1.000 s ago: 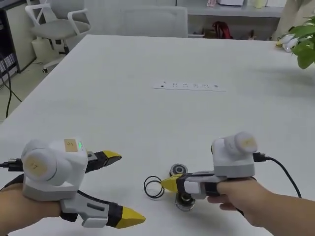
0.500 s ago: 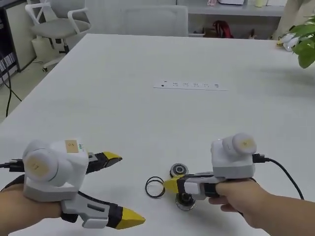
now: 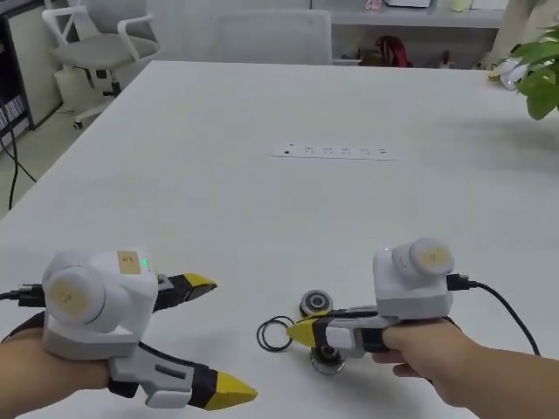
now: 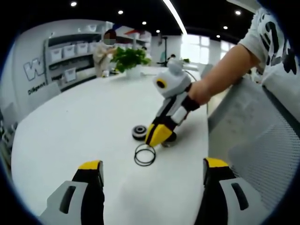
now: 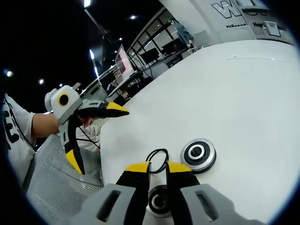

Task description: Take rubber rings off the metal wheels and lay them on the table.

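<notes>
Hardly anything has shifted in the last second: the right tool stays low over the surface with its jaws drawn together, and the left tool stays wide apart. Two thin black rubber rings lie overlapped, flat at the right tool's tip. One metal wheel sits at 1 o'clock from them, a second wheel beneath the right tool. The surface is white, with a power strip at 12 o'clock, an office chair at 10 and a plant at 2.

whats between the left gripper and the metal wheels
Black rubber rings lie flat on the table between left gripper and metal wheels, clearest in the left gripper view.
</notes>
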